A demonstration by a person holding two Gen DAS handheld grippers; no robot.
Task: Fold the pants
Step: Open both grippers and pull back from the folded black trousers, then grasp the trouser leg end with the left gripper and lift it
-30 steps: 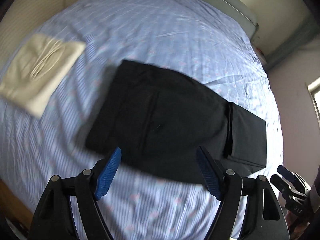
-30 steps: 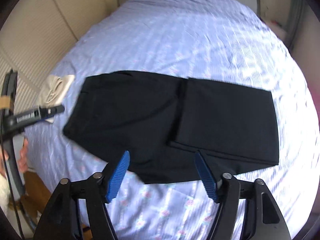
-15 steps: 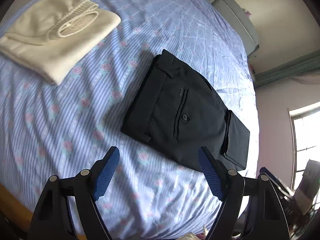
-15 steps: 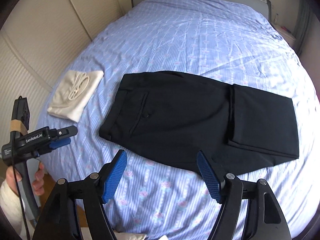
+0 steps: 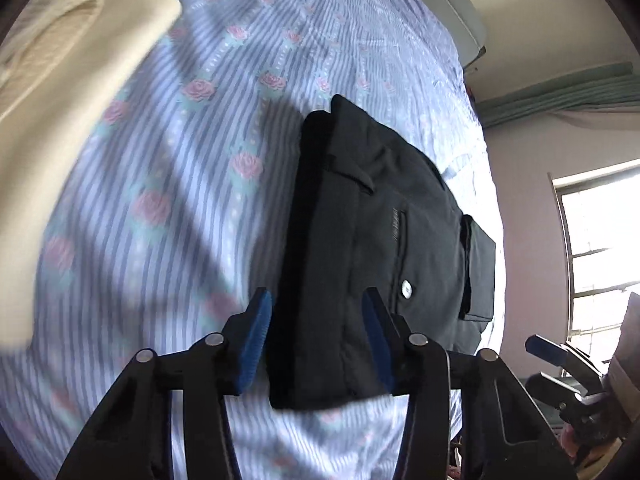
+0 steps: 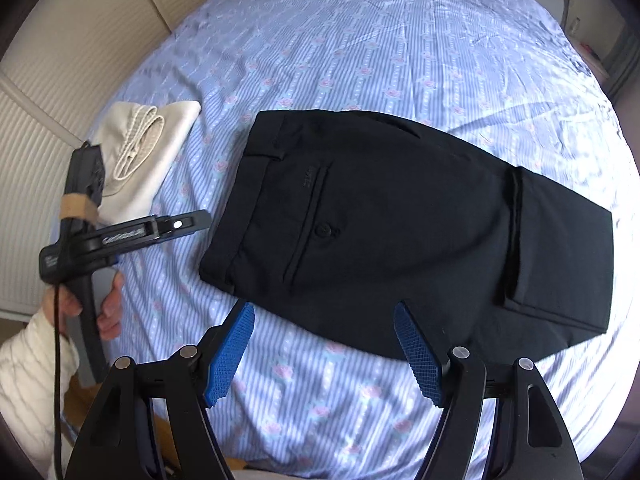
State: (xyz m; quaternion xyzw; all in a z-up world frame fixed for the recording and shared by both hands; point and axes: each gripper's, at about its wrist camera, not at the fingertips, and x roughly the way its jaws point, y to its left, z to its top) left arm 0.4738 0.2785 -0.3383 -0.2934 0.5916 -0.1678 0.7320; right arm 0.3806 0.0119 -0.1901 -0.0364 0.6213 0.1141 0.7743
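Note:
Black pants [image 6: 380, 220] lie folded on the bed, waistband to the left and the leg ends doubled over at the right. In the left wrist view the waistband end of the pants [image 5: 380, 220] fills the space between my left gripper's [image 5: 316, 340] blue pads. Its jaws are closing, with a gap still showing beside the left pad. From the right wrist view the left gripper [image 6: 196, 220] points at the waistband's left edge, held by a hand [image 6: 108, 308]. My right gripper [image 6: 324, 356] hovers open above the pants' near edge, nothing between its fingers.
A folded cream garment [image 6: 148, 152] lies left of the pants on the blue flowered sheet [image 6: 360, 40]. A padded wall panel [image 6: 60, 100] runs along the bed's left side. In the left wrist view a window [image 5: 600, 248] is at the right and the grey headboard [image 5: 448, 4] at the top.
My left gripper has dropped down close to the waistband end of the pants and its jaws have narrowed. The right gripper has shifted toward the waistband side and stays open.

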